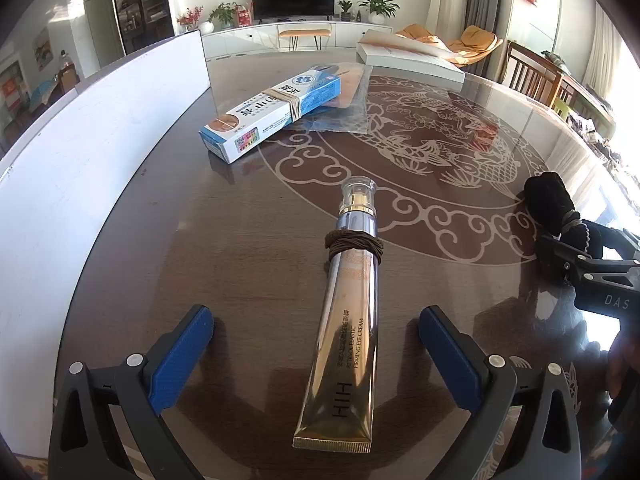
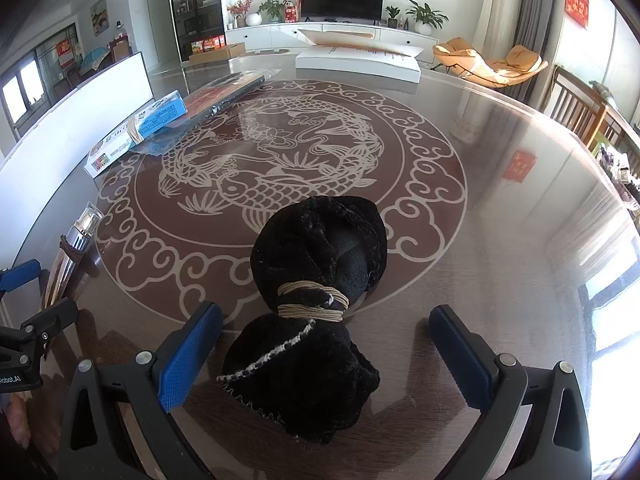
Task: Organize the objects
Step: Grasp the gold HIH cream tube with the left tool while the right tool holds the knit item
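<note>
The left gripper (image 1: 316, 344) stands wide open, holding nothing, its blue pads either side of the gold eye-cream tube (image 1: 344, 332), which lies near the tabletop's (image 1: 208, 232) near edge: light, stiff at its banded neck, likely slick, best pinched across the flat lower body. The right gripper (image 2: 326, 354) is equally wide and empty around the black fleece bundle (image 2: 316, 280), soft and squashy, best taken at its banded waist. Both grippers tilt steeply down, side by side.

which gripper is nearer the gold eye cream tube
Left. The left gripper stands open astride the eye cream tube; the right gripper is off to its side, open around the black cloth bundle.
</note>
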`<state>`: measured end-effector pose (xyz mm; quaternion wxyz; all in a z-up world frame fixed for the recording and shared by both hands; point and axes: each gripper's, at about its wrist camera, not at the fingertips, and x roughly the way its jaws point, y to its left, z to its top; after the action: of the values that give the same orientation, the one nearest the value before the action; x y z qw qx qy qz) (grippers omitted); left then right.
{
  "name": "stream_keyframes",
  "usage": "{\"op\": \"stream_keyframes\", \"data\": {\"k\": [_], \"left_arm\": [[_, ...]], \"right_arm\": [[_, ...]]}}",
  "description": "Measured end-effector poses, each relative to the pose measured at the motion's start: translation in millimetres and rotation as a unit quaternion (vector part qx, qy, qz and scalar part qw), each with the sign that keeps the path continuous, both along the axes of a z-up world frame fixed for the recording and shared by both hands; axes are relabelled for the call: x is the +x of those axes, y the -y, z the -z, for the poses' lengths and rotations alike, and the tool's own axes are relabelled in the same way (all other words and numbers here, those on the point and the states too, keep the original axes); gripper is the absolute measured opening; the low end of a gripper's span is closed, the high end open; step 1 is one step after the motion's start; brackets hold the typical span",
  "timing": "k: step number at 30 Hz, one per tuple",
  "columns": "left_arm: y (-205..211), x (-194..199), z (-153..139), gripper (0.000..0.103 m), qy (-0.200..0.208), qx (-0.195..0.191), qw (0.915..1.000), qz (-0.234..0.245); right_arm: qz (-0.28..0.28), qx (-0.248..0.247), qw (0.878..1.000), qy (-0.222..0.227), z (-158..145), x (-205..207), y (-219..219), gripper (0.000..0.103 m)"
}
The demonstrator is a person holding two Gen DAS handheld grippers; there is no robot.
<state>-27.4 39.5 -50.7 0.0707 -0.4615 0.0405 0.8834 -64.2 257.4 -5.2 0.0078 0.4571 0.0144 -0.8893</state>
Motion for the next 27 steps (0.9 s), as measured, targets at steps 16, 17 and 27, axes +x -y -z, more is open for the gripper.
{"op": "stream_keyframes", "data": {"k": [16, 17, 27], "left_arm": [[-0.7, -1.7, -0.8, 0.103, 0.004, -0.001, 0.9999, 0.011], [-1.8, -4.5, -0.9, 0.103, 0.005, -0.001, 0.9997, 0.022], [6.8, -10.0, -11.1, 0.024, -0.022, 0.045, 0.9981, 0.036]], "right_arm": [[0.000, -0.001, 1.000, 0.001, 0.0, -1.1, 0.4, 0.103], [0.000, -0.001, 1.000, 0.001, 0.0, -1.1, 0.5, 0.103], [-0.001, -0.003, 1.000, 0.001, 0.0, -0.9, 0.5, 0.103]]}}
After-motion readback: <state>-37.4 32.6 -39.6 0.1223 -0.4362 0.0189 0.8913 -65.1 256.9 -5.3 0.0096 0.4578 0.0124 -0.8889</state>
